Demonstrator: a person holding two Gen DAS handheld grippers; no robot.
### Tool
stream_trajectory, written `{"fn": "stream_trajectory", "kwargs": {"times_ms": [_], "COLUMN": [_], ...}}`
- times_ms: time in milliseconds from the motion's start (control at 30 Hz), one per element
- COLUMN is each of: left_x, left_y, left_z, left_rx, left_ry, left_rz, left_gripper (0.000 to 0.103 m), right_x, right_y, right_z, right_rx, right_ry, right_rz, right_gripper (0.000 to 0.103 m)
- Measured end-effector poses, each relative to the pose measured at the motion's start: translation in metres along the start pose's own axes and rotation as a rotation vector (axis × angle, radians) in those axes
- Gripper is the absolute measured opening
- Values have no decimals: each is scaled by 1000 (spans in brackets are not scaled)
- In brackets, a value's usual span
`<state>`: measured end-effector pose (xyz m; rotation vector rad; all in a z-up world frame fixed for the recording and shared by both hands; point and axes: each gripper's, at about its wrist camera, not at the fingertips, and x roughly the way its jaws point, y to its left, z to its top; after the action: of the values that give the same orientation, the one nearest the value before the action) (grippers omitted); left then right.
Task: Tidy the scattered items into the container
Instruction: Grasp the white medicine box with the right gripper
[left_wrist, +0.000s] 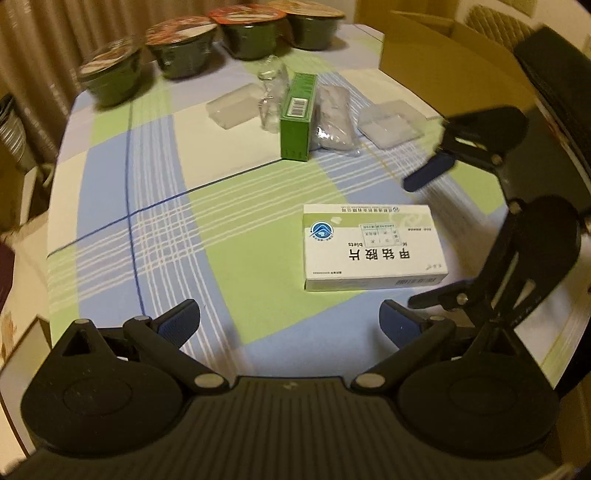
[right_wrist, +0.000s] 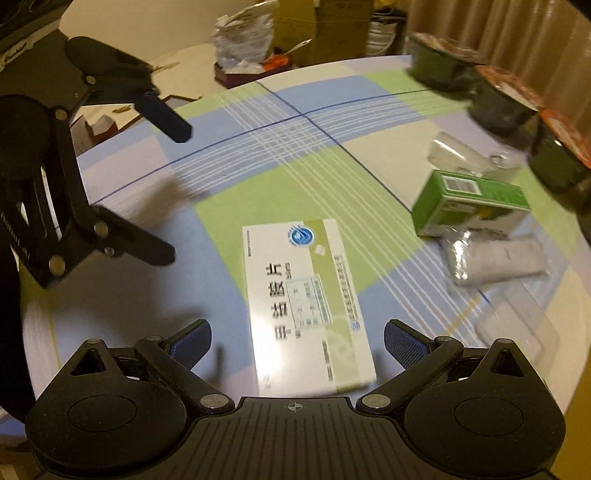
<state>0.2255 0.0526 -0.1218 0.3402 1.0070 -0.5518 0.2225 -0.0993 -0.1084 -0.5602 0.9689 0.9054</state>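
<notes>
A white medicine box (left_wrist: 373, 247) (right_wrist: 306, 302) lies flat on the checked tablecloth. My right gripper (right_wrist: 298, 343) (left_wrist: 421, 236) is open, and the box's near end lies between its blue pads without being clamped. My left gripper (left_wrist: 290, 325) (right_wrist: 177, 192) is open and empty, hovering just left of the box. Farther back lie a green carton (left_wrist: 297, 118) (right_wrist: 465, 206), a plastic-wrapped grey bundle (left_wrist: 334, 118) (right_wrist: 495, 262), two clear plastic cases (left_wrist: 232, 109) (left_wrist: 389, 123) and a small glass bottle (left_wrist: 271, 96). An open cardboard box (left_wrist: 443, 59) stands at the far right.
Several dark lidded bowls (left_wrist: 184, 48) (right_wrist: 498, 99) line the table's far edge (left_wrist: 62, 155). Beyond the table, bags and cartons (right_wrist: 251, 40) clutter the floor. Bare cloth (left_wrist: 155, 206) stretches to the left of the white box.
</notes>
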Motion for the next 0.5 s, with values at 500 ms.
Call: {"fn": "stream_trajectory", "kwargs": {"times_ms": [500], "left_x": [20], "left_y": [0], "left_z": [-1], "left_rx": [309], "left_ry": [58], "left_rz": [-49], "left_gripper": [102], "right_x": [31], "right_y": [-8], "right_z": [20], "right_rx": [-88], "right_ry": [101], "right_rz": [65], "right_gripper": [103]}}
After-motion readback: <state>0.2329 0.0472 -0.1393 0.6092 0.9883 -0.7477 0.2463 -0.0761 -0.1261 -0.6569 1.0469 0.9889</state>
